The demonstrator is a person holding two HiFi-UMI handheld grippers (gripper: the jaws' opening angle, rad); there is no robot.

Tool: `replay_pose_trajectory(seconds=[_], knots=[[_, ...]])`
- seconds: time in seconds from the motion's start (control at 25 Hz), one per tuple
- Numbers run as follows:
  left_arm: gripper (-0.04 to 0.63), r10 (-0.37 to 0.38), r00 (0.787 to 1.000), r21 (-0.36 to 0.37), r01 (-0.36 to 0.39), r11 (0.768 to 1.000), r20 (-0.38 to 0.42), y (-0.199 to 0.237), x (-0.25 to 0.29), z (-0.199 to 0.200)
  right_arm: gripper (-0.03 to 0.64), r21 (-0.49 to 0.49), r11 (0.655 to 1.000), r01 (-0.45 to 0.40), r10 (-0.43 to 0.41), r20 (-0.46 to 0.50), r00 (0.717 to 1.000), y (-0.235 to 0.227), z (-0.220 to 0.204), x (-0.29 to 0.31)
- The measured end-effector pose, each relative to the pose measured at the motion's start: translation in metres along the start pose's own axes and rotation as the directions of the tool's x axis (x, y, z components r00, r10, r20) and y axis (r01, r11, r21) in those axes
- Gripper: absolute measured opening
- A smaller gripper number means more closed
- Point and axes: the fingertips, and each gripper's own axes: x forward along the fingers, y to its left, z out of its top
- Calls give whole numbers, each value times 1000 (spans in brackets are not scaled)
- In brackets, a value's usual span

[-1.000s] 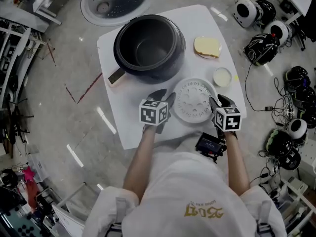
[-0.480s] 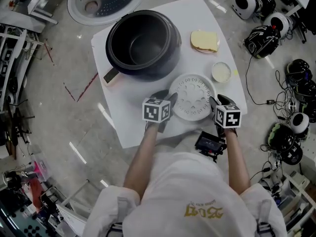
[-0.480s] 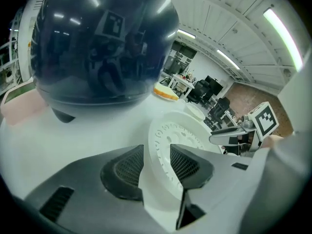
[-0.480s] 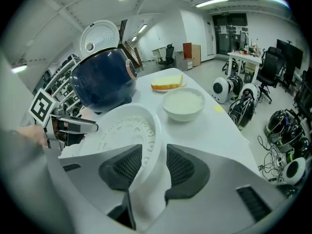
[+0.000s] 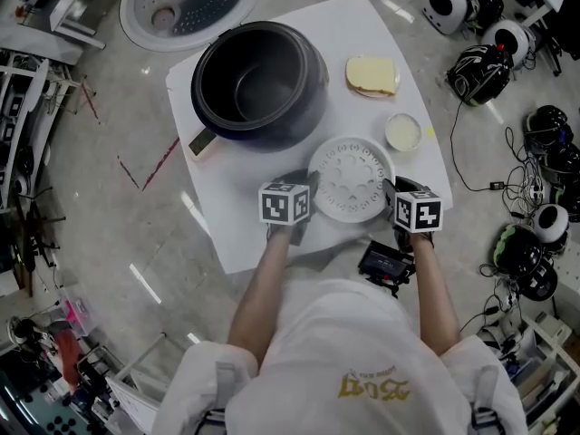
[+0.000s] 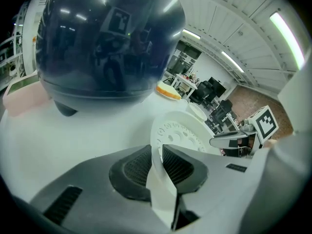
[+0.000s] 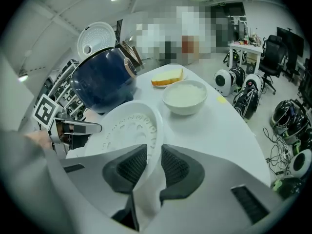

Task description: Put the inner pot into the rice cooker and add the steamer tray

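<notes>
No legible text — only gold print (image 5: 374, 386) on the shirt (image 5: 299, 352) (upside down, unreadable).

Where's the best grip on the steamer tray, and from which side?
By its thin raised rim, at opposite left and right edges, coming in from the near side, angled down: the steamer tray lies flat, shallow, no handle. The left gripper and right gripper have just been closing there, rim between the pads.

One cooker (image 5: 263, 134), one steamer tray (image 5: 352, 179), one bowl (image 5: 403, 132).
</notes>
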Motion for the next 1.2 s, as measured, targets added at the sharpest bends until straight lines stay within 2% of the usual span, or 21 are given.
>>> replay_pose_trajectory(seconds=[0.24,0.68,1.2], knots=[[84,-4,1000,3,4,1000,12,-3,-3,3,101,-12,1000,-2,2,10,1000,2,1,-5],[69,-19,992,23,16,1000,127,-16,-29,30,79,22,1000,-7,5,98,995,13,20,-34],[61,-66,954,30,60,998,294,-38,-77,72,55,52,998,-31,16,263,965,34,62,-83]])
